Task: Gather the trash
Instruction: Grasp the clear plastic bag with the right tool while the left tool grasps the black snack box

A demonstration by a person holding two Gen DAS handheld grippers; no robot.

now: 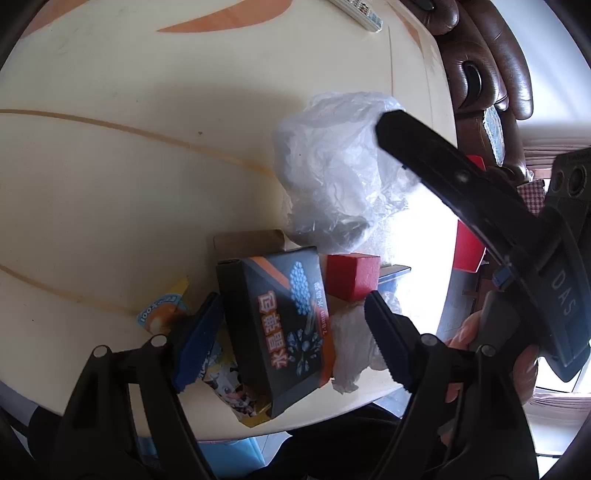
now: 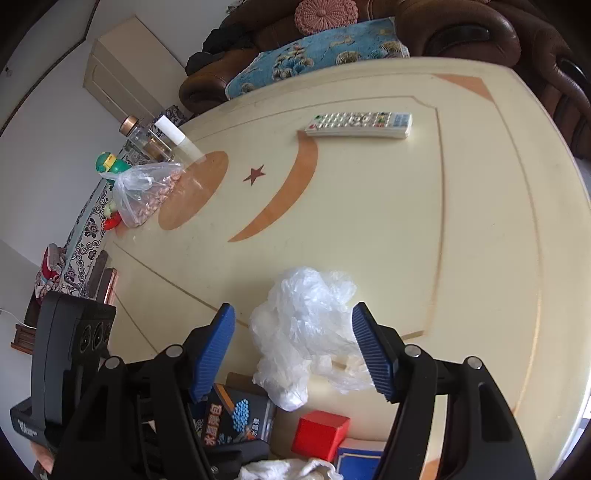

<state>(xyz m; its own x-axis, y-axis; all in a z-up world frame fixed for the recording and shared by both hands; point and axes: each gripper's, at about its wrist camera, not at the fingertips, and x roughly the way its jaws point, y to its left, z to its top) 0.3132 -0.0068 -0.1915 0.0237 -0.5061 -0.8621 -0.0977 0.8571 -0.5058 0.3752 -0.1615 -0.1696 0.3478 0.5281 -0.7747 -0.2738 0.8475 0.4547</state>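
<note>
A crumpled clear plastic bag (image 2: 306,328) lies on the cream table (image 2: 369,221). My right gripper (image 2: 295,350) is open and straddles the bag, its blue pads on either side without squeezing it. In the left wrist view one right finger (image 1: 424,155) reaches over the plastic bag (image 1: 332,166). My left gripper (image 1: 291,339) is open around a black printed box (image 1: 273,332) near the table's front edge, with a gap on the right side. A red cube (image 1: 352,275), white crumpled tissue (image 1: 351,350) and a colourful wrapper (image 1: 162,314) lie close by.
A white remote (image 2: 360,125) lies far back on the table. At the far left stand a bag of nuts (image 2: 147,192) and bottles (image 2: 144,140). A brown sofa (image 2: 461,33) borders the table. A blue box (image 2: 358,458) sits beside the red cube (image 2: 321,432). A hand (image 1: 517,369) holds the right gripper.
</note>
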